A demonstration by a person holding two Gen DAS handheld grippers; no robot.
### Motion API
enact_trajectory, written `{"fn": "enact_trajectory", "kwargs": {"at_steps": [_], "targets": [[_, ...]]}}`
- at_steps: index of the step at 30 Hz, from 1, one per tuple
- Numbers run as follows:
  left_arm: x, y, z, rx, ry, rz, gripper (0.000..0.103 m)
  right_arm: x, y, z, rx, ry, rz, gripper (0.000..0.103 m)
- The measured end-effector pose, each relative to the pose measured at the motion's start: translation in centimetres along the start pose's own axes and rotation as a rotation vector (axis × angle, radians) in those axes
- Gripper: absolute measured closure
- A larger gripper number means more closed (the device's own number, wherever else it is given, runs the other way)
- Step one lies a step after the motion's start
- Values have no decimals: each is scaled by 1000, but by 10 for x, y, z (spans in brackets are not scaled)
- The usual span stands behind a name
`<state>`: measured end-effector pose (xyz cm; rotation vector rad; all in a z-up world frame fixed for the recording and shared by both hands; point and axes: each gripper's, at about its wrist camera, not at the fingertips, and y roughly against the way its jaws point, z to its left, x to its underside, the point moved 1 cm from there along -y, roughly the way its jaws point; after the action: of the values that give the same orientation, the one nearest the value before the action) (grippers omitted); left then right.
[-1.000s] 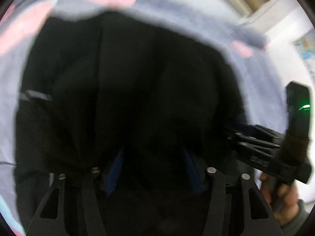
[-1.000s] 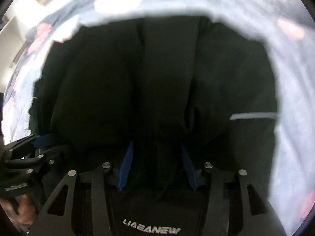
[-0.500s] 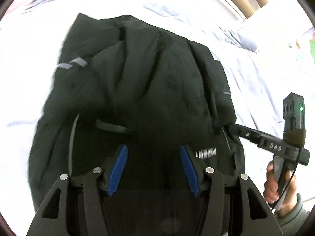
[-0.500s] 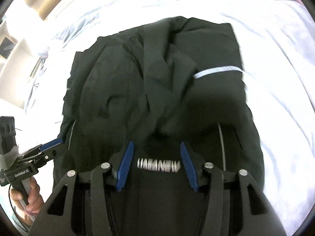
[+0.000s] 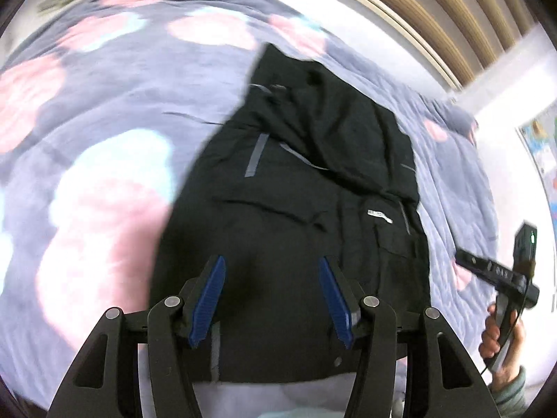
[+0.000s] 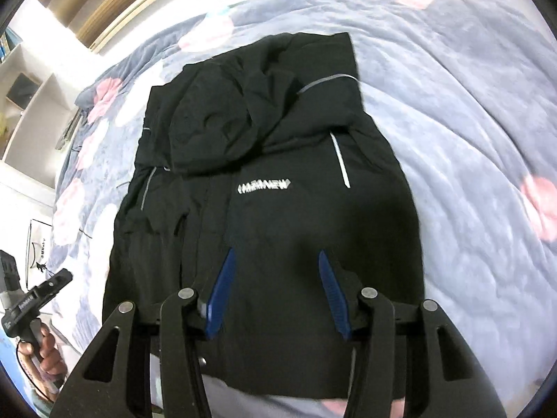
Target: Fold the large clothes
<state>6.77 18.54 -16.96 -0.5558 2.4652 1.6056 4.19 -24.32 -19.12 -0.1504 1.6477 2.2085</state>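
Observation:
A black hooded jacket (image 5: 313,209) (image 6: 261,139) lies flat, partly folded, on the bed, with its hood (image 6: 216,129) bunched on top and a white logo (image 6: 263,185) facing up. My left gripper (image 5: 271,264) hovers above the jacket's near hem, open, with no cloth between its blue pads. My right gripper (image 6: 275,256) hangs open over the same near end, also holding nothing. Each view catches the other gripper off the jacket's side, in a person's hand: the right gripper (image 5: 494,271) and the left gripper (image 6: 38,296).
A grey-blue bedcover (image 5: 104,104) (image 6: 452,104) with pink and white flowers spreads all around the jacket. A wooden slatted headboard (image 5: 452,17) (image 6: 104,0) runs along the far side. White shelves (image 6: 31,104) stand beyond the bed's left corner.
Both grippers have lifted and pulled back from the jacket, which filled the views a second ago. The whole jacket and much of the bedcover now show.

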Motion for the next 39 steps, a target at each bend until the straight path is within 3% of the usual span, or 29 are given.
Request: {"fn": "enact_trajectory", "kwargs": {"at_steps": [3, 7, 9, 15, 19, 28, 29, 31, 32, 35, 38, 39], "targets": [[10, 16, 30, -9, 65, -12, 45, 16, 5, -10, 6, -23, 12, 48], [27, 18, 60, -43, 110, 12, 42, 37, 2, -30, 55, -50, 37, 38], [36, 5, 77, -31, 163, 62, 37, 49, -5, -46, 79, -73, 63, 38], [66, -41, 123, 44, 315, 186, 37, 89, -28, -96, 156, -132, 136, 38], [81, -68, 135, 90, 364, 230, 37, 109, -44, -123, 139, -183, 165, 38], [90, -90, 129, 81, 297, 285, 37, 138, -64, -139, 24, -271, 179, 38], [89, -88, 125, 82, 273, 283, 39, 140, -57, -135, 13, -253, 165, 44], [89, -80, 113, 91, 202, 275, 61, 142, -49, -126, 4, -209, 159, 50], [89, -77, 109, 96, 179, 276, 62, 143, -47, -123, 1, -184, 167, 51], [91, -78, 103, 111, 146, 286, 63, 142, -53, -123, 10, -176, 187, 50], [91, -92, 111, 130, 190, 314, 61, 140, -68, -135, -39, -262, 208, 47], [92, -100, 113, 142, 212, 326, 52, 141, -73, -138, -46, -283, 210, 47]]}}
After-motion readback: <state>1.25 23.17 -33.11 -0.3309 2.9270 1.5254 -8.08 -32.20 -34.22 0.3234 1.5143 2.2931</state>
